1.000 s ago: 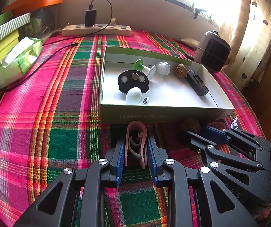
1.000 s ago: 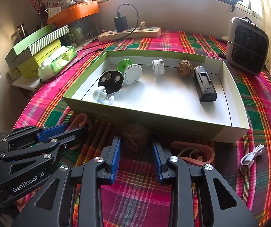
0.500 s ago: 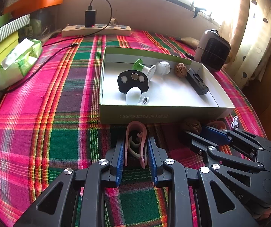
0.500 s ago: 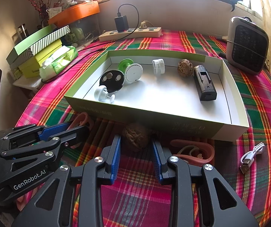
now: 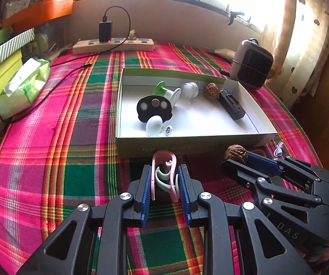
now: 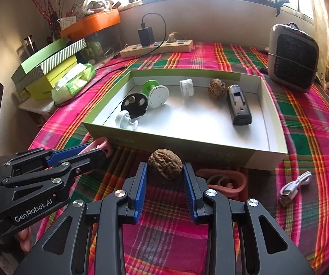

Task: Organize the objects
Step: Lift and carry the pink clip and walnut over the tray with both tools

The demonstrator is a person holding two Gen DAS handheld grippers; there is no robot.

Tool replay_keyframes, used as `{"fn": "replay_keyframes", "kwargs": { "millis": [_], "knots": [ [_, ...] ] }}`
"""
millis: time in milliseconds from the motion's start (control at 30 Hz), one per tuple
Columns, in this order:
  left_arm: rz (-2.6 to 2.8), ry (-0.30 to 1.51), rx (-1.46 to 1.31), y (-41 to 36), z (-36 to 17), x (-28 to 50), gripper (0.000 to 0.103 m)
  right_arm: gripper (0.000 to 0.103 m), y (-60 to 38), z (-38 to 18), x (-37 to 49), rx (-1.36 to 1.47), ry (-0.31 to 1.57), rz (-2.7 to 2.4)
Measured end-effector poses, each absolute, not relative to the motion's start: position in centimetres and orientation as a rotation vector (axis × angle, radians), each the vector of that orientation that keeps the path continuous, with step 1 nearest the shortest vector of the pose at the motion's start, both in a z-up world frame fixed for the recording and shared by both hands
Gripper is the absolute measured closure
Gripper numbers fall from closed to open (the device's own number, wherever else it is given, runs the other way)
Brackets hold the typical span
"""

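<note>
Plaid tablecloth [image 5: 38,160] underneath. Left gripper [image 5: 164,183], bottom center, clamps pink clip [image 5: 164,174]. Right gripper [image 6: 165,178], bottom center, pinches walnut [image 6: 165,163], apparently lifted. Both just short of the green box's [image 6: 187,144] near wall, mid-frame; second walnut [image 6: 217,88] inside.

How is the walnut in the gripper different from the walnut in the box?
The held walnut is squeezed between the right gripper's blue fingers, outside the box; the boxed walnut lies loose on the white floor beside a black device. The held one sits sideways and looks wide; the boxed one looks rounder. The held one is in shadow, the boxed one sunlit. Both are brown and wrinkly.
</note>
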State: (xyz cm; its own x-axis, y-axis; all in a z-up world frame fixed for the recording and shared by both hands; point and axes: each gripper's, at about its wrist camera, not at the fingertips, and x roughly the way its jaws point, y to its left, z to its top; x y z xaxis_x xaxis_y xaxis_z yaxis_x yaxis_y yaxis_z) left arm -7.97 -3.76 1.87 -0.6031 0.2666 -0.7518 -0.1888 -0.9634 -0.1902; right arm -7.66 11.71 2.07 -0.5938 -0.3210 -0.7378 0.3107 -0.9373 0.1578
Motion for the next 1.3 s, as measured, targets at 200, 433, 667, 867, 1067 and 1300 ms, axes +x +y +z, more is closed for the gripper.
{"fn": "replay_keyframes", "kwargs": {
  "millis": [200,433,667,867,1067,1300],
  "knots": [
    [2.607,-0.126,-1.218,-3.2,2.6,-7.7,0.082,0.071,12.5,2.8,-7.4,1.149,-0.030,-2.545],
    [2.616,-0.107,-1.171,-2.5,4.0,-8.0,0.082,0.071,13.4,4.0,-7.3,1.113,-0.037,-2.575],
    [2.610,-0.094,-1.152,-1.6,4.7,-9.1,0.082,0.071,14.7,4.8,-8.3,1.102,-0.032,-2.613],
    [2.603,-0.078,-1.149,-0.8,4.9,-10.5,0.082,0.071,15.6,4.9,-10.0,1.117,-0.011,-2.635],
    [2.590,-0.066,-1.166,0.0,4.4,-12.0,0.082,0.071,16.7,4.5,-12.0,1.147,-0.008,-2.657],
    [2.572,-0.050,-1.199,0.6,3.4,-13.4,0.082,0.071,17.4,3.7,-13.5,1.191,0.016,-2.659]
  ]
}}
